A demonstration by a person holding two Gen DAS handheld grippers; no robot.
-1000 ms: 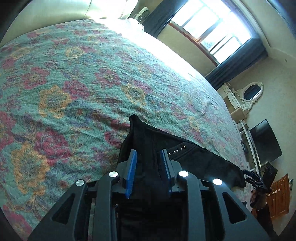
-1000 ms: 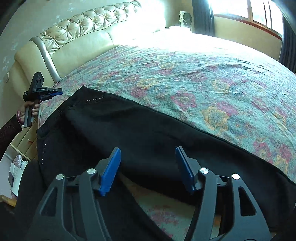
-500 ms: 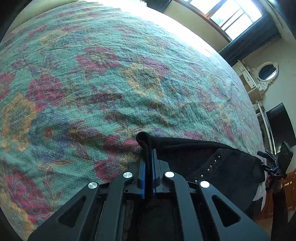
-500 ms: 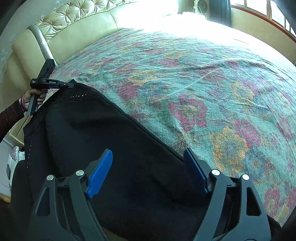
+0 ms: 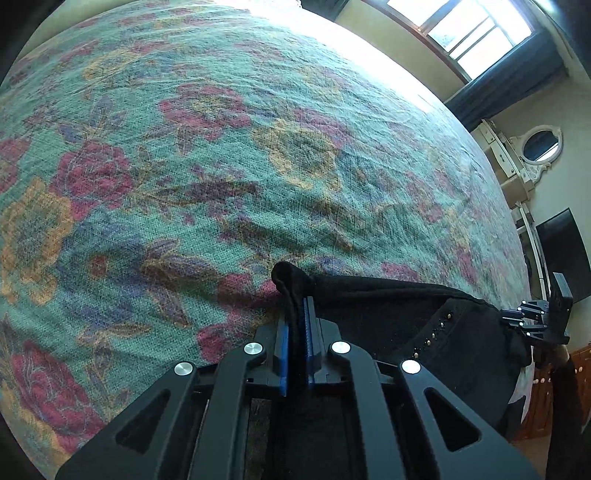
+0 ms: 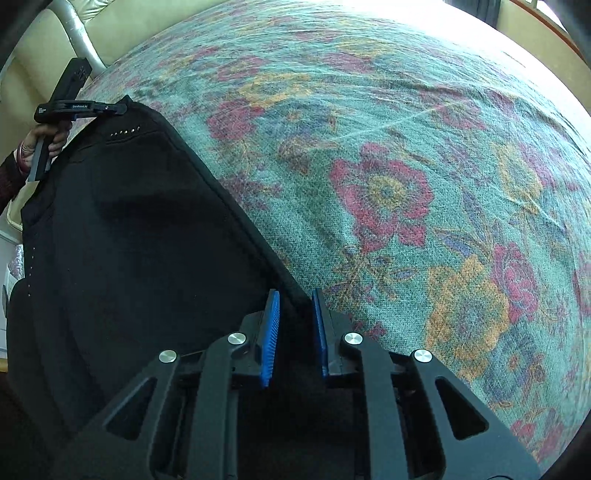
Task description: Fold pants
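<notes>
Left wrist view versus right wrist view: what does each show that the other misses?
Only the left wrist view shows the window, the oval wall mirror, the dark screen and the left gripper shut on a black fabric edge.

Only the right wrist view shows the cream padded headboard and the right gripper straddling the pants' edge, pads not yet together.

Both show the black pants on the floral teal bedspread.
</notes>
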